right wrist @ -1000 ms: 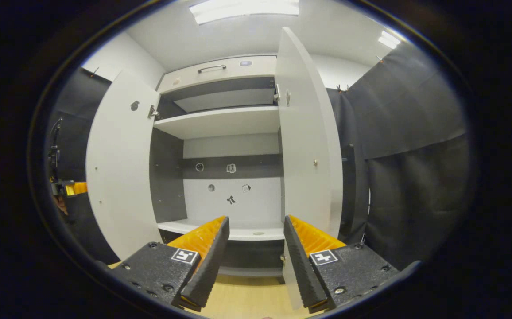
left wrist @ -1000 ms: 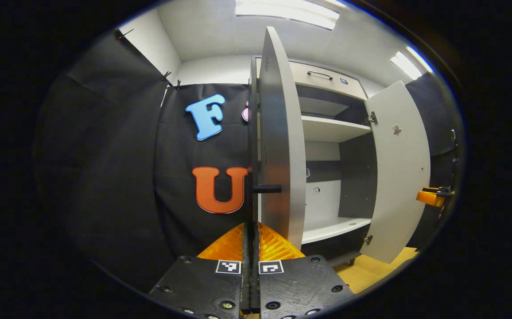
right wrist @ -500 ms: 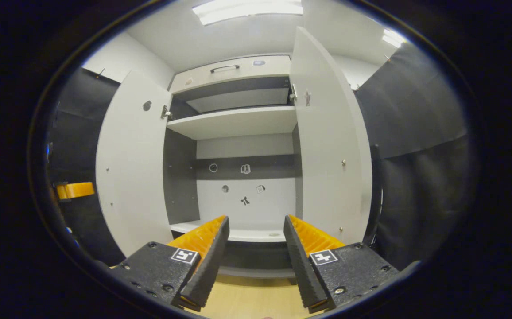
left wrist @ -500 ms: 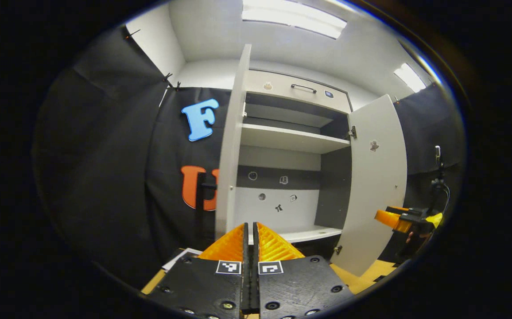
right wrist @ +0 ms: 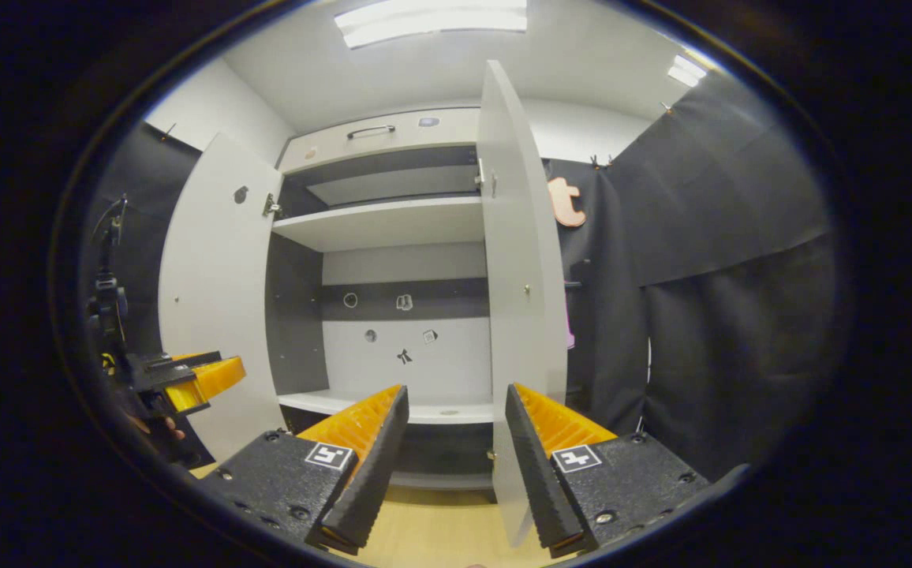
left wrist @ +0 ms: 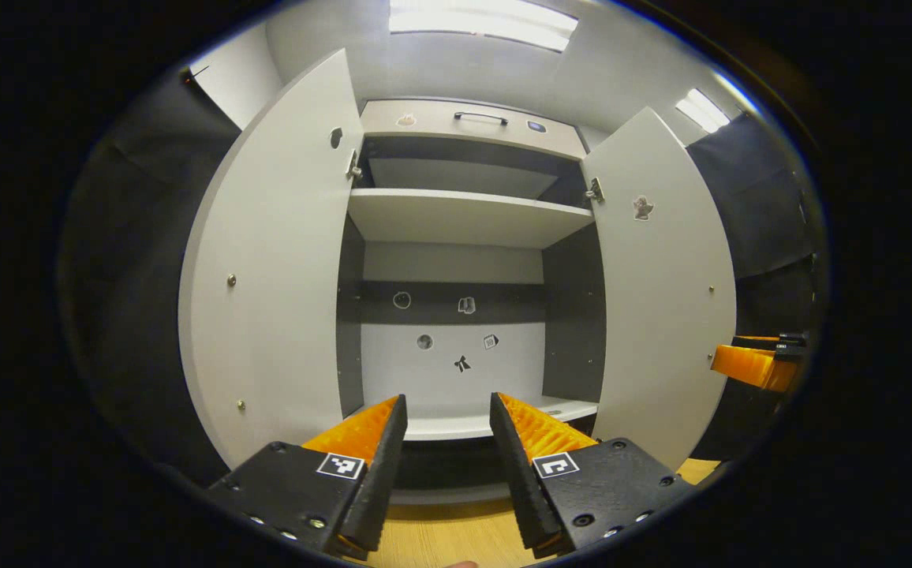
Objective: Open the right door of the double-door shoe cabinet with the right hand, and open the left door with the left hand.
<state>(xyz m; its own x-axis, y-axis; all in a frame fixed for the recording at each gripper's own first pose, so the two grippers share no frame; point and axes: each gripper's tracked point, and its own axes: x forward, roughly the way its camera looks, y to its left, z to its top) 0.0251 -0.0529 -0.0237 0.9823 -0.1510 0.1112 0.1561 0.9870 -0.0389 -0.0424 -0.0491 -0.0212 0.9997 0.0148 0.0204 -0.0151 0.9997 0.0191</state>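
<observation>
The shoe cabinet (left wrist: 464, 237) stands straight ahead with both doors swung wide; the left door (left wrist: 267, 276) and the right door (left wrist: 661, 292) flank its bare shelves; the left claw (left wrist: 444, 442) is spread, gripping nothing, short of the bottom shelf (left wrist: 456, 426); the right claw (right wrist: 456, 442) is likewise spread and empty, just beside the right door's edge in the right gripper view.

Between the swung-out left door (left wrist: 267, 268) and right door (left wrist: 665, 276) the cabinet front stands unobstructed.
</observation>
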